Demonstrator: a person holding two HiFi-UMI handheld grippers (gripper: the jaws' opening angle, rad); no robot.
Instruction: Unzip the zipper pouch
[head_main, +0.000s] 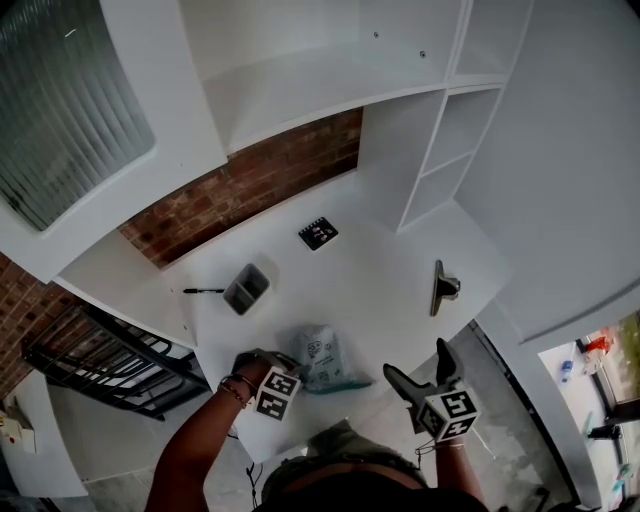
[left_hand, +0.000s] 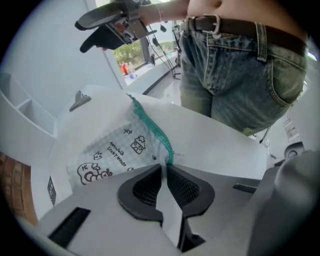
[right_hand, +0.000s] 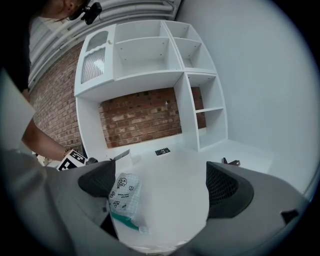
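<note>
Shelf unit (right_hand: 150, 55): white and built in behind the work area. I see nothing in its open compartments.
Tabletop (head_main: 380, 290): white. It carries everything below.
Right gripper (right_hand: 160, 187): fingers spread wide with nothing between them. It hangs over the near edge, well right of the pouch.
Left gripper (left_hand: 164, 167): fingers pressed together, pinching the pouch's corner right where the teal zipper ends.
Zipper pouch (head_main: 322, 358): lies at the near edge of the tabletop, in front of me. It is pale checked fabric with small drawings and looks puffed. The contents are hidden.
Grey box (head_main: 246, 288): an open-topped organiser well behind the pouch. It looks empty, though I can't see its floor properly.
Teal zipper (left_hand: 152, 130): closed along all the length I can see. I can't pick out the slider with any certainty.
Pen (head_main: 203, 291): lies on the tabletop just left of the grey box, not in it.
Status on the zipper: anchoring is done with one corner pinned. Still to do are finding and gripping the pull with my free fingers and then the whole opening run. I judge this an early stage.
</note>
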